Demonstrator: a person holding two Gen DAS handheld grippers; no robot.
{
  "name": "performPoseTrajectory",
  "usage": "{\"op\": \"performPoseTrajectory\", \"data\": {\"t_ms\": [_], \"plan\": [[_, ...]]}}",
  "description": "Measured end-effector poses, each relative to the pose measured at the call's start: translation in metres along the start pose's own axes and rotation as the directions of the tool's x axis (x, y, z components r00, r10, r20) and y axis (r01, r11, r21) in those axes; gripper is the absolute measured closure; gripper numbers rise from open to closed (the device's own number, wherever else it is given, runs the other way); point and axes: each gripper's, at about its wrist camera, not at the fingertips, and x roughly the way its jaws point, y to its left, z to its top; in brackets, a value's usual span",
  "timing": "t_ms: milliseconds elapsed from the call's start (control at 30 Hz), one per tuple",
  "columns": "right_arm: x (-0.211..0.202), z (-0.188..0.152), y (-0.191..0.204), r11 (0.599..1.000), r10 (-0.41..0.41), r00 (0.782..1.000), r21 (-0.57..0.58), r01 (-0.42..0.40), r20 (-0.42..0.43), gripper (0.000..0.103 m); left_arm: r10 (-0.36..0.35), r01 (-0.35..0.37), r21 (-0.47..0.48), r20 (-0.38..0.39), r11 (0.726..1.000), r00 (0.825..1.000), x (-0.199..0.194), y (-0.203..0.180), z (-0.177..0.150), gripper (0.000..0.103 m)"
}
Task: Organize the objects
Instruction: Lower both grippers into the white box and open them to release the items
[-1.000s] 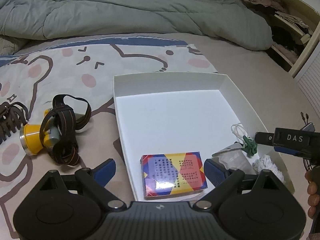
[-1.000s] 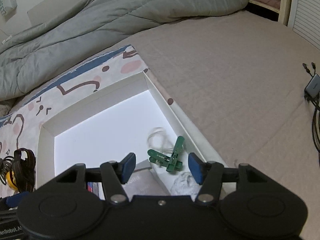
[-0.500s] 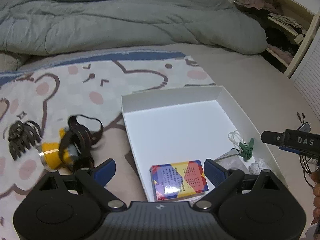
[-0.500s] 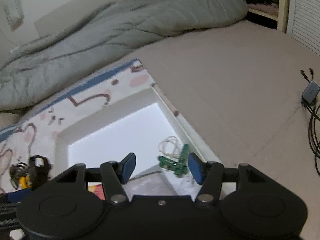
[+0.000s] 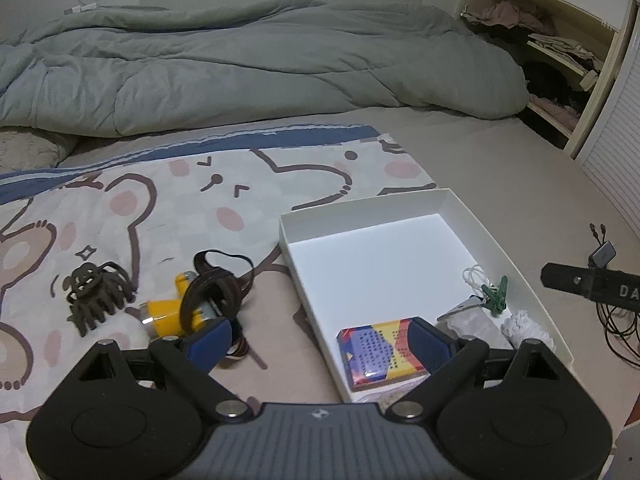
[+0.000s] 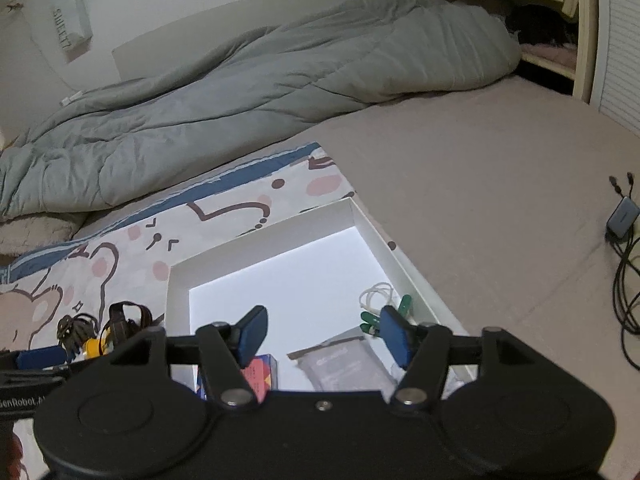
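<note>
A white tray (image 5: 492, 236) lies on the bed. In it are a colourful card box (image 5: 380, 354), green clothespins (image 5: 496, 296), a white cord (image 5: 474, 276), a grey pouch (image 5: 470, 322) and crumpled white paper (image 5: 524, 322). Left of the tray lie a yellow headlamp with a brown strap (image 5: 192, 304) and a dark hair claw (image 5: 94, 298). My left gripper (image 5: 320, 340) is open and empty, raised above the tray's near left edge. My right gripper (image 6: 322, 334) is open and empty above the tray (image 6: 384, 236), near the clothespins (image 6: 370, 320) and pouch (image 6: 344, 366).
A grey duvet (image 5: 240, 64) is heaped across the back of the bed. A cartoon bear blanket (image 5: 160, 200) lies under the loose objects. A grey adapter with cables (image 6: 622, 220) lies on the sheet at right. Open shelves with clothes (image 5: 540, 40) stand at the far right.
Both grippers have pulled up and back from the tray, so more of the bed shows. Both stay open. The objects have not moved.
</note>
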Motion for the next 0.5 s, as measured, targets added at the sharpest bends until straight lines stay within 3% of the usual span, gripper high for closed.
{"op": "performPoseTrajectory", "data": {"t_ms": [500], "plan": [[-0.034, -0.029, 0.000, 0.997, -0.065, 0.998, -0.036, 0.065, 0.002, 0.026, -0.016, 0.016, 0.014, -0.005, 1.000, 1.000, -0.011, 0.008, -0.011, 0.003]]}}
